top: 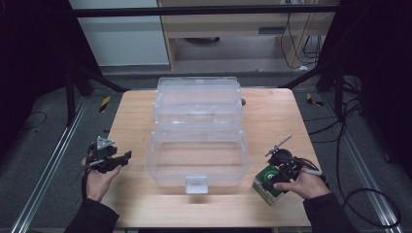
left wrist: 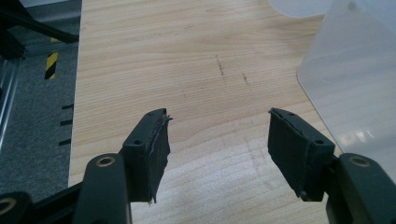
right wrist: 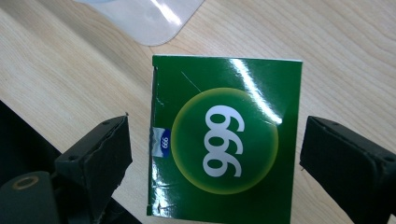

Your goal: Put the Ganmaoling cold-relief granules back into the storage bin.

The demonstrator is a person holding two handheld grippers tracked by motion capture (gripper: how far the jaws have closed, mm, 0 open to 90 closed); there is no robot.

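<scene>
Right gripper (right wrist: 215, 154): its jaws are standing wide apart, one on each side of the green box, with a gap showing between each pad and the box's edges, so nothing is being clamped. In the high view the right gripper (top: 281, 175) is sitting at about 4 o'clock from the clear case, low over the box.

Green box (right wrist: 224, 140): it is lying flat on the wooden table, its glossy top facing up and showing a yellow-green circle with white digits. In the high view the green box (top: 266, 183) is resting near the table's front right corner, just beside the clear case's front right corner, apart from it.

Left gripper (left wrist: 217, 140): its jaws are held open, with only bare wood between the pads. In the high view the left gripper (top: 111, 160) is hovering at about 8 o'clock from the clear case, near the table's left edge.

Right hand (top: 305, 183): it is wrapping around the gripper's body, the dark sleeve coming in from 6 o'clock.

Left hand (top: 99, 178): it is gripping its tool from below.

Clear case (top: 198, 131): it is standing open in the middle of the table, its lid lying back toward 12 o'clock, its latch pointing to 6 o'clock.

Wooden table (top: 272, 116): its light grain is showing all around the case.
</scene>
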